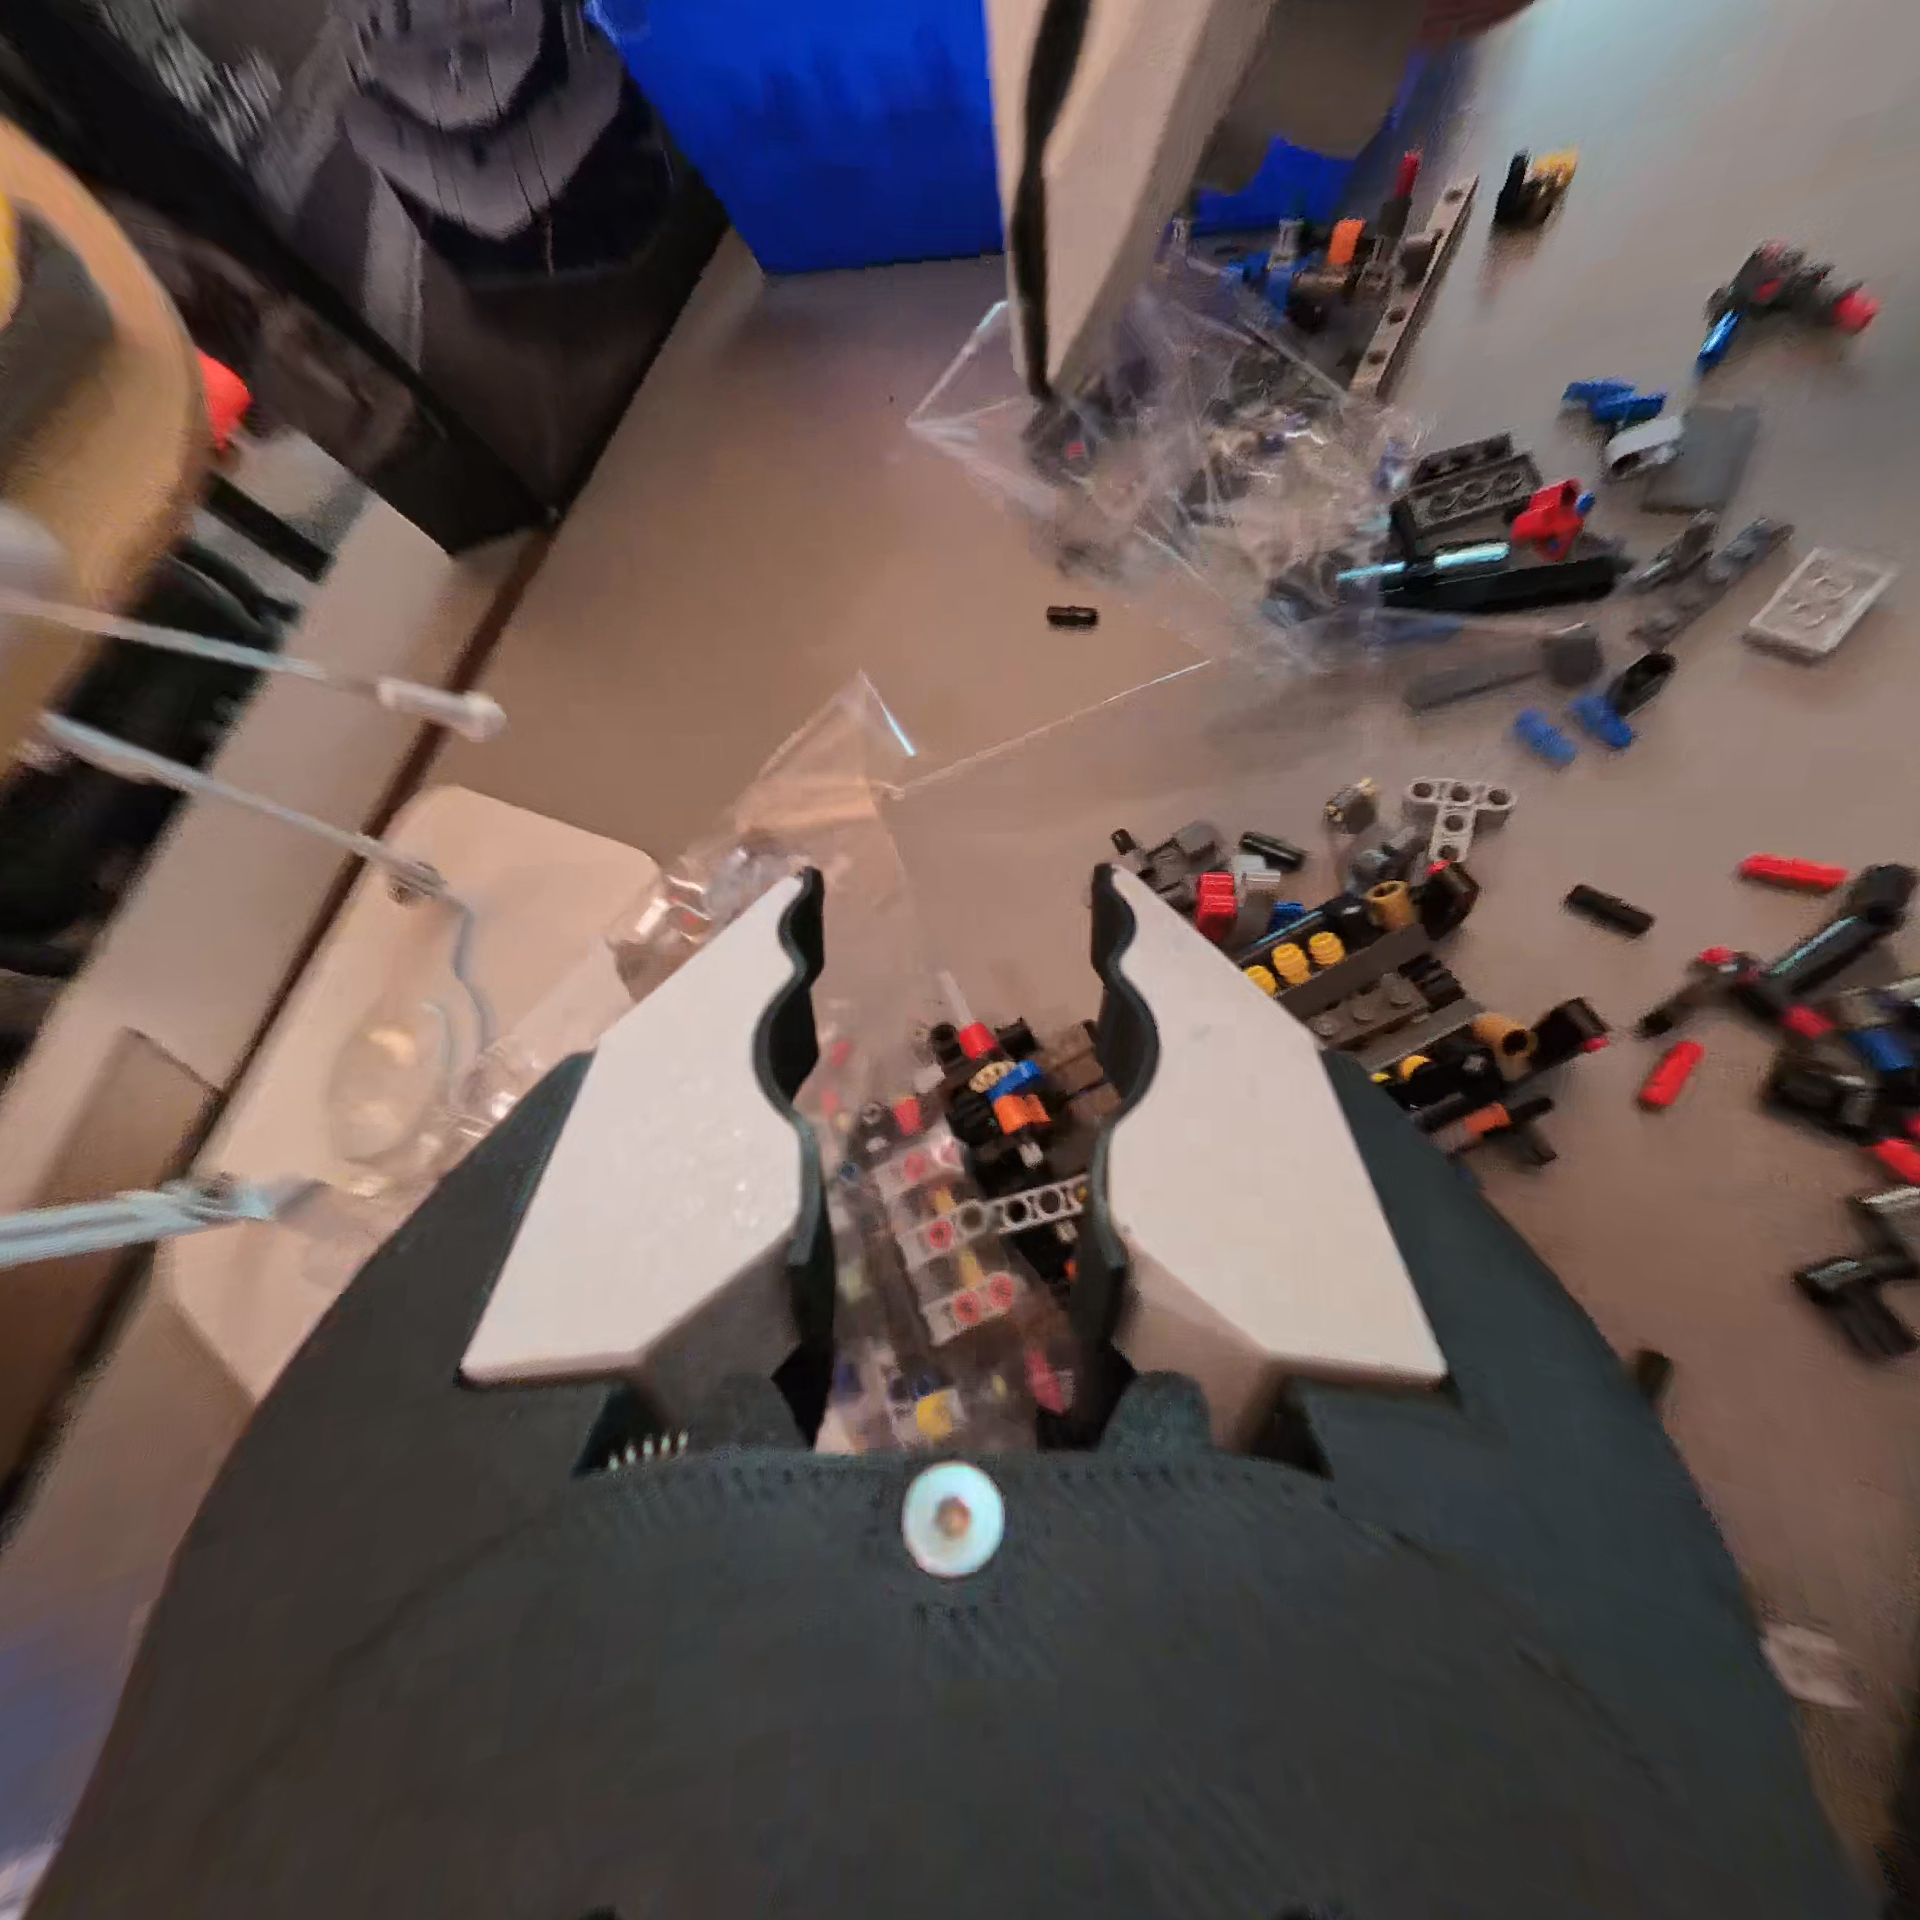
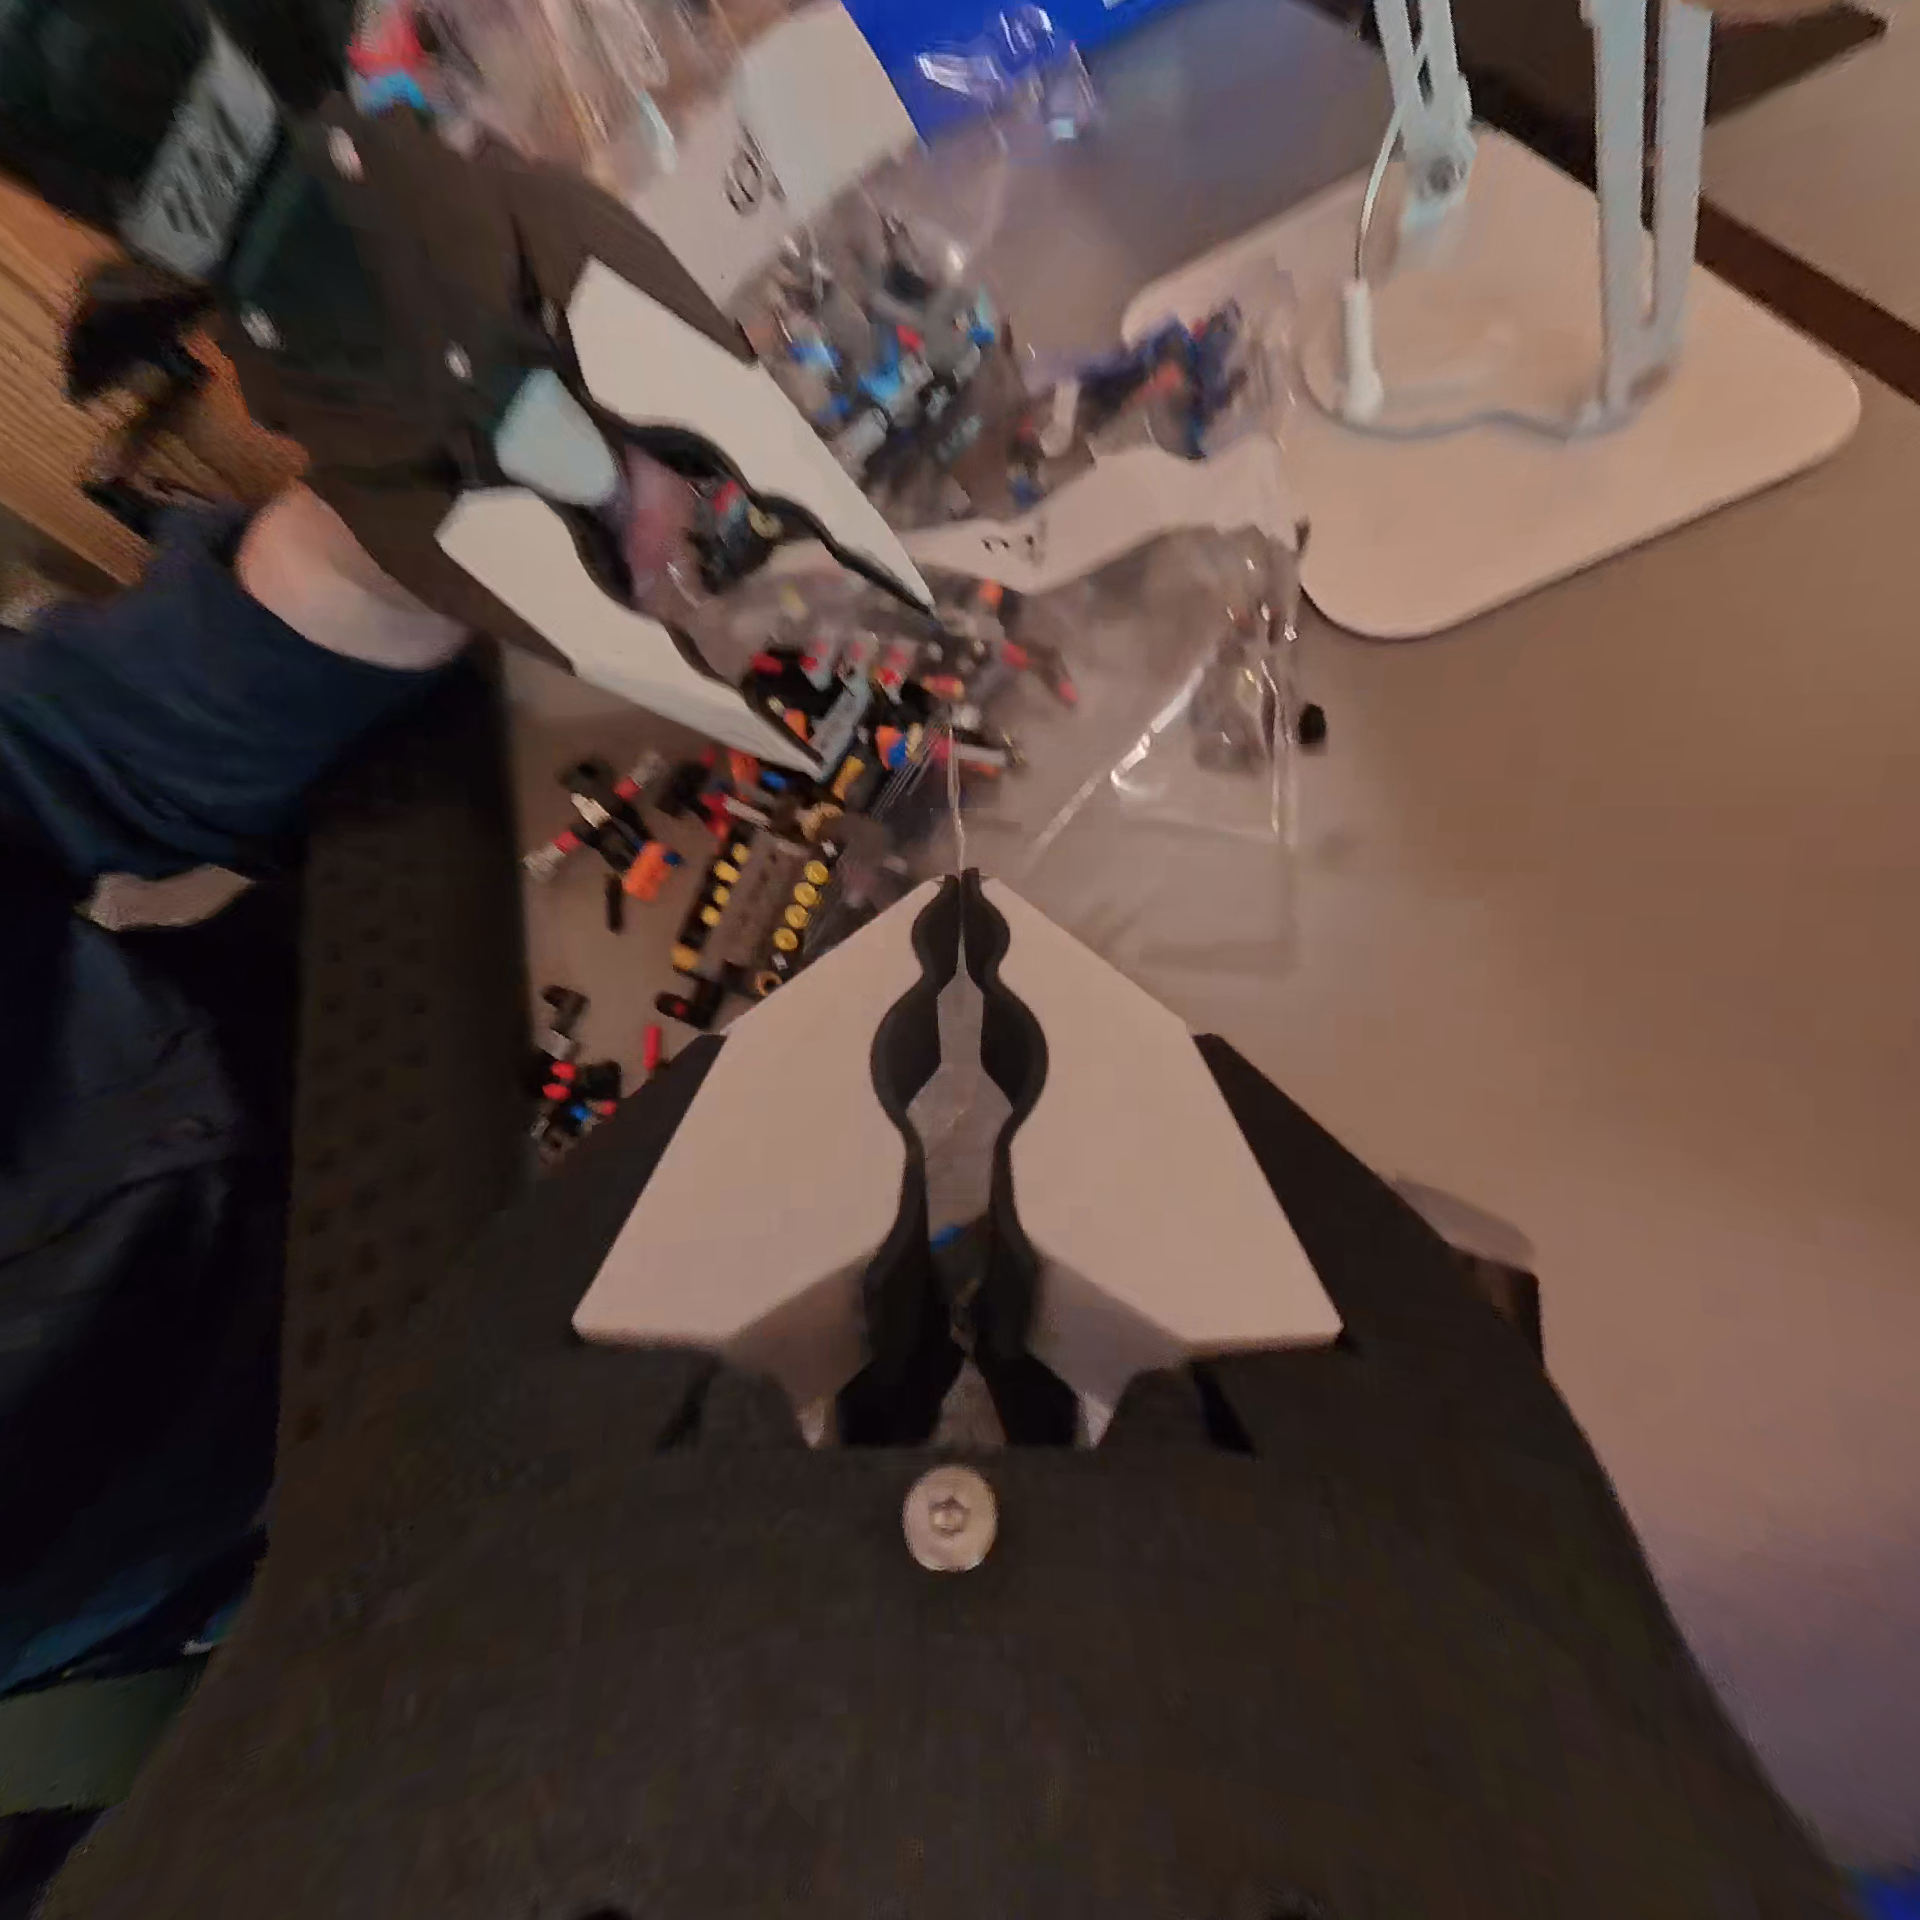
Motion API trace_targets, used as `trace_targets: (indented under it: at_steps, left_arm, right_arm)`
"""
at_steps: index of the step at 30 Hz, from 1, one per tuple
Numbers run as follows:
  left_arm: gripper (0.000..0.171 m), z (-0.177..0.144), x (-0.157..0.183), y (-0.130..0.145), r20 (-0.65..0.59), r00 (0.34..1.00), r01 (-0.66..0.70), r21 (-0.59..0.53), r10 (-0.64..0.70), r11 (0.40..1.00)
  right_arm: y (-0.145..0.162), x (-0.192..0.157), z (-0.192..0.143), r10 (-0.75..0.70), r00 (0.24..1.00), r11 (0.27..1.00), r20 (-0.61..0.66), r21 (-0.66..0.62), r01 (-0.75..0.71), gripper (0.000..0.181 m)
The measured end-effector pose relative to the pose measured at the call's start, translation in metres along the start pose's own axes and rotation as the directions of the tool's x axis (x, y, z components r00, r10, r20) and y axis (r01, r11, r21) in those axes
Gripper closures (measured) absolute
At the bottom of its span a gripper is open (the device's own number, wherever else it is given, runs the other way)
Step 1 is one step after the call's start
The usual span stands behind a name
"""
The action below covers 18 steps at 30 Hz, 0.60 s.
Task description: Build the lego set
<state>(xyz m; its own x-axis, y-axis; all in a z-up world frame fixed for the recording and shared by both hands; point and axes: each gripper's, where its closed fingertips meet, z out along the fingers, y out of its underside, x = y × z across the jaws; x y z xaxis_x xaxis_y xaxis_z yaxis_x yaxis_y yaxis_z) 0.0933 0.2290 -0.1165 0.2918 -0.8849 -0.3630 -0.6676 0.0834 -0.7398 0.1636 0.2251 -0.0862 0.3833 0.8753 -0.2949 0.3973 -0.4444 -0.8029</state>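
Your right gripper (image 2: 958, 883) jaws pinch the limp, slippery plastic bag (image 2: 1143, 821) by its edge | left gripper (image 1: 956, 883) jaws gape | grip flat film, not pieces.

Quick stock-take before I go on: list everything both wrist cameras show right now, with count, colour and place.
Clear plastic bag of parts: one, transparent, held up over the table; its edge is pinched by the right tool, and the left tool's fingers straddle it.
Second clear bag: one, lying on the table, far side.
Loose lego pieces: many, black, grey, red, blue, yellow, orange, scattered on the table.
Table: one, beige.
Blue box: one, far edge; blurred.
White stand base: one, flat, on the table.
Left tool: black with white fingers, open.
Right tool: shut on the bag.
Person's sleeve: dark blue, behind the left tool.
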Motion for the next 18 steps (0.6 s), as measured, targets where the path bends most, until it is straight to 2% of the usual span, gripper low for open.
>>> trace_targets:
  at_steps: [4, 8, 11, 14, 18]
  left_arm:
    - [0.117, -0.004, -0.001, -0.024, 0.169, 0.96, -0.236, 0.05, 0.225, 0.97]
    - [0.112, -0.01, 0.003, -0.046, 0.297, 0.877, -0.413, 0.063, 0.378, 0.909]
    - [0.119, -0.004, 0.017, -0.045, 0.286, 0.839, -0.489, 0.021, 0.464, 0.872]
    - [0.14, -0.002, 0.023, -0.047, 0.322, 0.778, -0.567, -0.01, 0.54, 0.824]
    - [0.15, 0.001, 0.033, -0.047, 0.304, 0.764, -0.594, -0.012, 0.569, 0.804]
  right_arm:
    - [-0.016, -0.014, 0.0, 0.072, 0.988, 0.991, 0.139, 0.101, -0.087, 0.181]
    - [-0.013, -0.019, 0.005, 0.126, 0.968, 0.985, 0.219, 0.087, -0.148, 0.181]
    - [-0.01, -0.021, 0.012, 0.153, 0.955, 0.983, 0.253, 0.064, -0.175, 0.181]
    - [-0.008, -0.023, 0.018, 0.168, 0.95, 0.982, 0.265, 0.043, -0.185, 0.181]
    - [-0.006, -0.02, 0.019, 0.189, 0.948, 0.978, 0.257, 0.039, -0.206, 0.181]
